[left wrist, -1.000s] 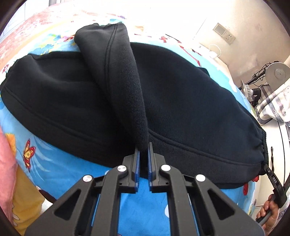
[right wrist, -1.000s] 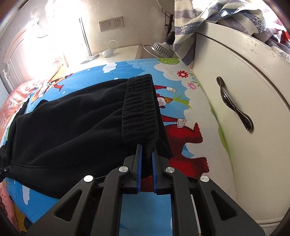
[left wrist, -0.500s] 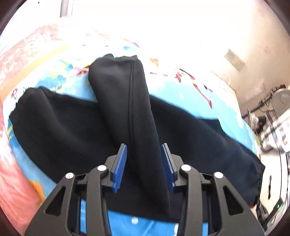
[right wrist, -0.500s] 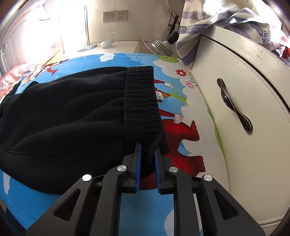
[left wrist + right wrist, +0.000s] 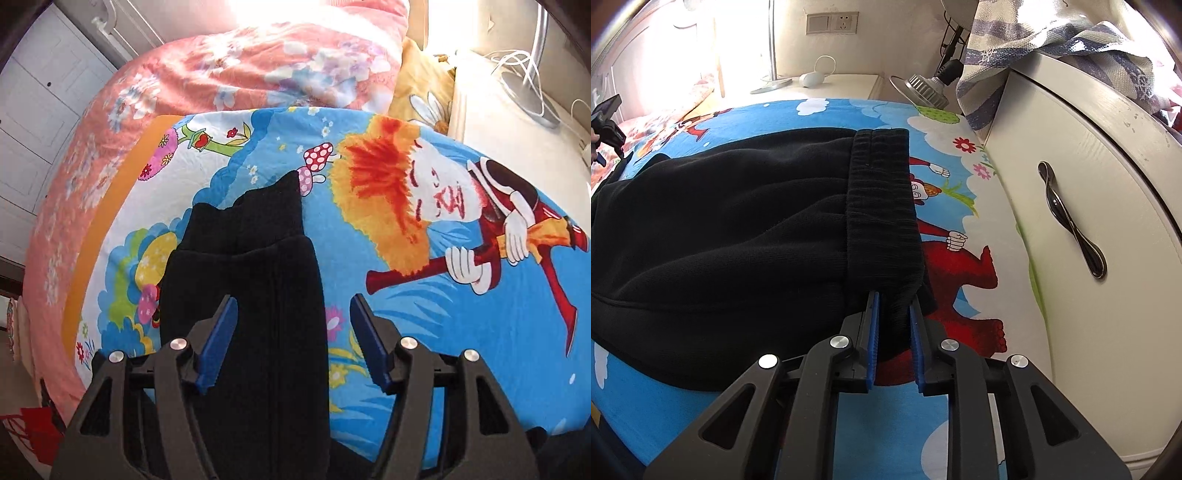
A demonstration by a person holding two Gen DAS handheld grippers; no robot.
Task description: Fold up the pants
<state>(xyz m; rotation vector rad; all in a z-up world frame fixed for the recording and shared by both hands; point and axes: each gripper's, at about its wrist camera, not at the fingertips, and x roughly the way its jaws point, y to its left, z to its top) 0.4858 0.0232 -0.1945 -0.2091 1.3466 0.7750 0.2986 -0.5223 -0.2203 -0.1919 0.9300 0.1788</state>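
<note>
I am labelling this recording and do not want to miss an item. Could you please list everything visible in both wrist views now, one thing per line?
pants: 1, black, flat on the bed sheet, waistband at the right gripper, leg end before the left gripper
bed sheet: 1, blue cartoon print, under pants
quilt: 1, pink floral, beyond the sheet
cabinet door: 1, cream, dark handle, right of bed
towel: 1, blue-white, over cabinet
wall socket: 1, beige, back wall
left gripper: black, blue pads, jaws just opened wide, cloth loose between
right gripper: jaws easing open, waistband edge between pads
</note>
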